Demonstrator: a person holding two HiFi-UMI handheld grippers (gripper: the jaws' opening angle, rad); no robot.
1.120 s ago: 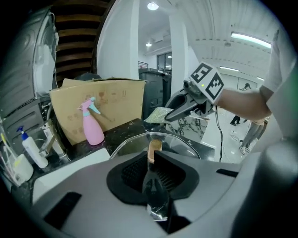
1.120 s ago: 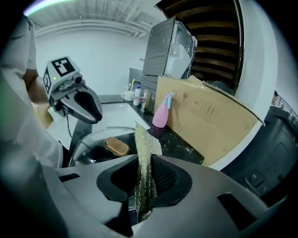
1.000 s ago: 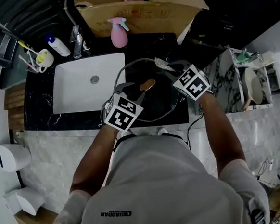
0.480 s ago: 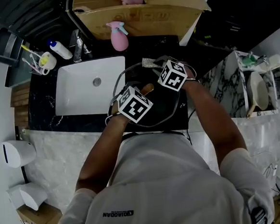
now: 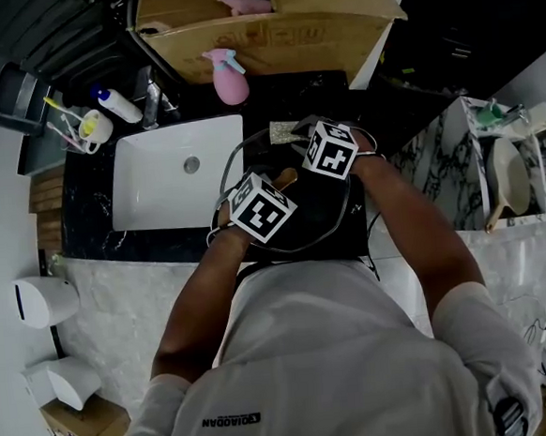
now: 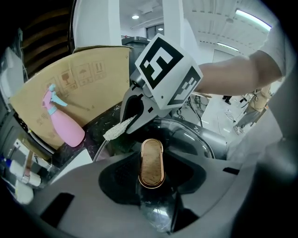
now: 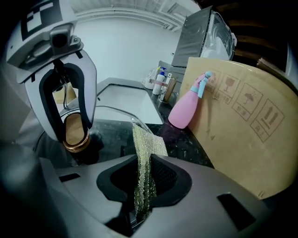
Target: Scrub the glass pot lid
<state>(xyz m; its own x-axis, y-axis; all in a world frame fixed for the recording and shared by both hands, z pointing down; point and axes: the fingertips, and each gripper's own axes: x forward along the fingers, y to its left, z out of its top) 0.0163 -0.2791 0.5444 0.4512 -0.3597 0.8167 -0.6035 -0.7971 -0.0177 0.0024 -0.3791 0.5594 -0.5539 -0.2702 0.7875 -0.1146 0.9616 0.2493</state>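
The glass pot lid (image 5: 321, 210) lies on the black counter to the right of the sink. Its wooden, gold-rimmed handle (image 6: 152, 162) stands up between the jaws of my left gripper (image 5: 282, 181). Those jaws have just been closing, and their pads now sit against the handle's sides (image 7: 76, 131). My right gripper (image 7: 146, 167) is shut on a glittery scrub cloth (image 7: 148, 142), whose free end hangs over the lid's far rim (image 5: 285, 131). In the left gripper view the right gripper (image 6: 128, 123) hovers just beyond the handle.
A white sink (image 5: 158, 188) with a tap (image 5: 150, 86) lies left of the lid. A pink spray bottle (image 5: 229, 79) and a cardboard box (image 5: 268, 34) stand behind. A mug of toothbrushes (image 5: 92, 128) sits far left, a dish rack (image 5: 495, 171) at the right.
Both grippers have come down and inward over the lid. The left one moved up onto the wooden handle, and the right one carried the cloth left to the lid's far rim.
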